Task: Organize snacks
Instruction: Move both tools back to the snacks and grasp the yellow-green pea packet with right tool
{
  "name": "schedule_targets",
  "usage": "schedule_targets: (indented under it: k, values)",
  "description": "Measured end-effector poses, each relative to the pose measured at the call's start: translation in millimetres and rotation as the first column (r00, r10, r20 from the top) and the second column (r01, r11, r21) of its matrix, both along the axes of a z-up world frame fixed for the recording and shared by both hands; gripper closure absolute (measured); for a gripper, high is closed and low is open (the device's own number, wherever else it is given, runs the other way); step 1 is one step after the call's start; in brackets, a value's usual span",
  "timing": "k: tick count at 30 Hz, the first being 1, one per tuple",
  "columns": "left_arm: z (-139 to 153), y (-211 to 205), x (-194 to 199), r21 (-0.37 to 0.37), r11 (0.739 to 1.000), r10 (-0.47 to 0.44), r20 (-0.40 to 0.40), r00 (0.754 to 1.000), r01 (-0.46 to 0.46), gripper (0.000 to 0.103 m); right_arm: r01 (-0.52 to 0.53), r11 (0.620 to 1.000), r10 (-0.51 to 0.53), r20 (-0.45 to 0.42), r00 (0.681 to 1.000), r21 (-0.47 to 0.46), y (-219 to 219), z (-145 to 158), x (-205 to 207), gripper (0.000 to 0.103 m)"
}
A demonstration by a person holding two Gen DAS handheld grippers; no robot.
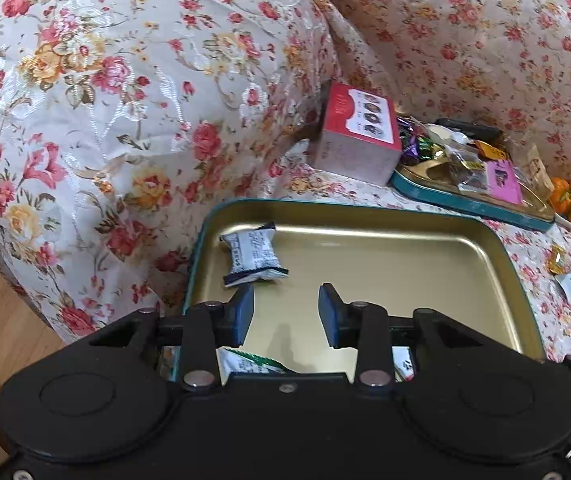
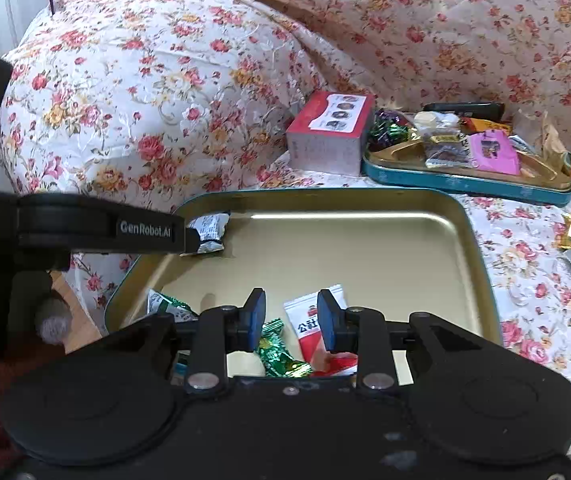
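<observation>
Sofa (image 1: 125, 100): floral cover, carrying everything.
Near tin (image 2: 473, 240): teal outside, gold inside; holds a white packet (image 1: 255, 256) at 10 o'clock, red-white sachet (image 2: 309, 324) and green foil candy (image 2: 279, 354) at 6.
Far tin (image 2: 465, 186): at 1 o'clock, heaped with mixed snacks.
Red box (image 2: 329, 132): just left of it.
Left hand-held gripper (image 1: 285, 312): jaws wide, empty, over the near tin.
Right hand-held gripper (image 2: 291, 318): jaws apart, empty.

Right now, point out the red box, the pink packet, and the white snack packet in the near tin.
red box (image 2: 327, 134): right wrist view, on its top face.
pink packet (image 2: 493, 152): right wrist view, packet's middle.
white snack packet (image 1: 254, 254): left wrist view, wrapper's printed middle.
</observation>
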State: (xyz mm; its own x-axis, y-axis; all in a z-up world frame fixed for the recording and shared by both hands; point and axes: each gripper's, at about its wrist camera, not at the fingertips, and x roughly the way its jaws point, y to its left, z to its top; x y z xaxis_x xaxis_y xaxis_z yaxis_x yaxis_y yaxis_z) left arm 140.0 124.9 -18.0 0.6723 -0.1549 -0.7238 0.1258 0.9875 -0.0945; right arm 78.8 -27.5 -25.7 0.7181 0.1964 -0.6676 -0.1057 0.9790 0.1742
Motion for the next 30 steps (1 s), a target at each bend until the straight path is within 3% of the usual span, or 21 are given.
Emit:
schedule_targets:
  k: [12, 20, 25, 30]
  values:
    - [1.2, -20.1, -20.5, 0.011, 0.997, -0.072, 0.02, 0.997, 0.072, 0.059, 0.06, 0.998, -0.06, 0.031, 0.998, -0.013, -27.5, 13.7, -23.5, 0.072]
    - [-0.9, -46.1, -39.0, 0.061, 0.987, -0.152, 0.031, 0.988, 0.15, 0.059, 0.105, 0.994, -0.105, 0.021, 0.994, -0.02, -55.9, 15.4, -52.9, 0.071]
    - [0.7, -67.1, -58.3, 0.079, 0.969, -0.24, 0.049, 0.97, 0.236, 0.059, 0.15, 0.988, -0.15, 0.007, 0.989, -0.029, -77.5, 13.4, -78.2, 0.07]
    - [-5.0, -92.8, -81.0, 0.083, 0.934, -0.351, 0.042, 0.935, 0.347, 0.058, 0.237, 0.971, -0.237, -0.013, 0.971, -0.024, -106.5, 10.2, -102.0, 0.07]
